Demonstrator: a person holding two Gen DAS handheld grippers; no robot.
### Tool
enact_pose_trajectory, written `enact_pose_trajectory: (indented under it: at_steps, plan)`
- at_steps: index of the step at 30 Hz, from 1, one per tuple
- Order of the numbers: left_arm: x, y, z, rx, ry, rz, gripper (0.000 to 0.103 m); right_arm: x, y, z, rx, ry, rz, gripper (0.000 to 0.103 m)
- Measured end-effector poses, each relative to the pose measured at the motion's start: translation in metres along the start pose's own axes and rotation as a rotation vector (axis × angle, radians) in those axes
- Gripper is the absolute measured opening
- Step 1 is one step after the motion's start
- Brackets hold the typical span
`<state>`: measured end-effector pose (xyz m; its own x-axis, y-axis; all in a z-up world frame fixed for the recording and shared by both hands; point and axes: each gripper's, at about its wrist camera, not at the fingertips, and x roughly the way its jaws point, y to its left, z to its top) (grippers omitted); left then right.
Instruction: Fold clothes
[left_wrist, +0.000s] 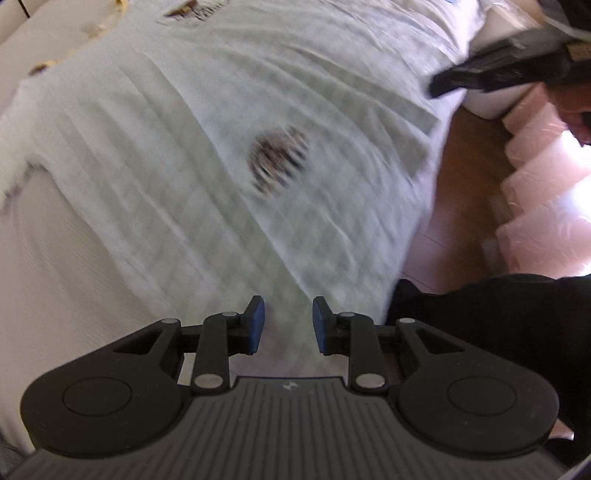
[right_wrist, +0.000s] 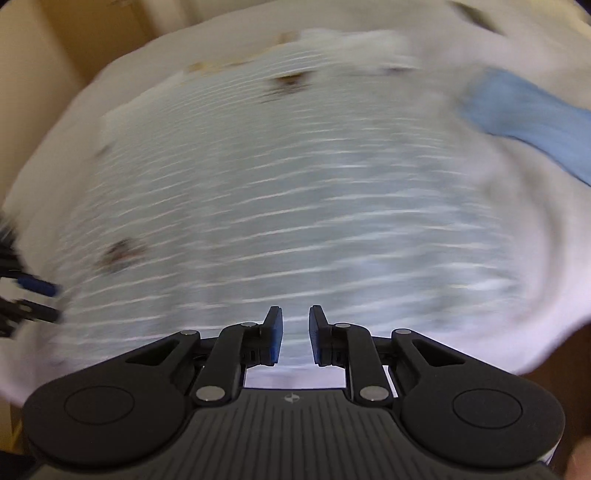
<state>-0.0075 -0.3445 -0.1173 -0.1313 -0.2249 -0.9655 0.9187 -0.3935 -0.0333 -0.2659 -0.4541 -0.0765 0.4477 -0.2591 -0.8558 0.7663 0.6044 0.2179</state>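
A pale checked garment lies spread flat on the bed, ready for folding; the left gripper and right gripper hang above its near edge, each slightly parted and empty, presumably to pinch the hem

Both views are bright with soft daylight. Strong glare burns out the right edge of the left view. The cloth is smeared by motion blur (stronger in the right view), and fisheye bends the edges.
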Motion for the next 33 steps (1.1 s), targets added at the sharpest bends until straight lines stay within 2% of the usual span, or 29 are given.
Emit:
enact_pose_trajectory:
  at_steps: [3,5,8,11,14,18,19,20,22,24,26,27,31,33]
  plan:
    - [0.005,-0.012,-0.022,0.029,-0.023,-0.003,0.024,0.023,0.042,0.000,-0.094,0.020,0.038,0.019]
    - [-0.002,-0.010,-0.034,0.007,-0.057,-0.022,0.024,0.042,0.051,-0.004,-0.117,0.062,0.017,0.020]
    - [-0.019,0.001,-0.051,-0.023,-0.096,-0.020,0.025,0.053,0.045,-0.010,-0.071,0.146,-0.066,0.020]
    - [-0.036,0.015,-0.067,-0.048,-0.128,0.006,0.025,0.049,0.050,-0.013,-0.084,0.239,-0.170,0.020]
    - [-0.053,0.033,-0.078,-0.097,-0.155,0.040,0.026,0.029,0.061,-0.003,-0.069,0.220,-0.192,0.022]
    - [-0.077,0.052,-0.076,-0.143,-0.197,0.091,0.028,-0.002,0.088,0.023,-0.063,0.151,-0.201,0.037]
    - [-0.085,0.056,-0.073,-0.156,-0.209,0.103,0.029,-0.010,0.094,0.031,-0.054,0.129,-0.204,0.038]
    - [-0.094,0.061,-0.070,-0.169,-0.221,0.114,0.033,-0.018,0.100,0.039,-0.044,0.108,-0.207,0.041]
    - [-0.110,0.067,-0.058,-0.208,-0.241,0.119,0.041,-0.036,0.109,0.054,-0.010,0.076,-0.218,0.055]
    - [-0.128,0.073,-0.045,-0.250,-0.262,0.116,0.050,-0.058,0.119,0.069,0.037,0.046,-0.240,0.076]
    - [-0.147,0.075,-0.034,-0.277,-0.294,0.097,0.058,-0.080,0.125,0.078,0.064,0.027,-0.264,0.087]
    - [-0.157,0.077,-0.028,-0.290,-0.311,0.087,0.066,-0.091,0.128,0.081,0.071,0.019,-0.273,0.089]
    - [-0.186,0.077,-0.006,-0.315,-0.323,0.025,0.082,-0.137,0.133,0.083,0.125,-0.005,-0.293,0.098]
    - [-0.200,0.075,0.001,-0.309,-0.326,0.009,0.097,-0.155,0.133,0.084,0.184,-0.001,-0.280,0.099]
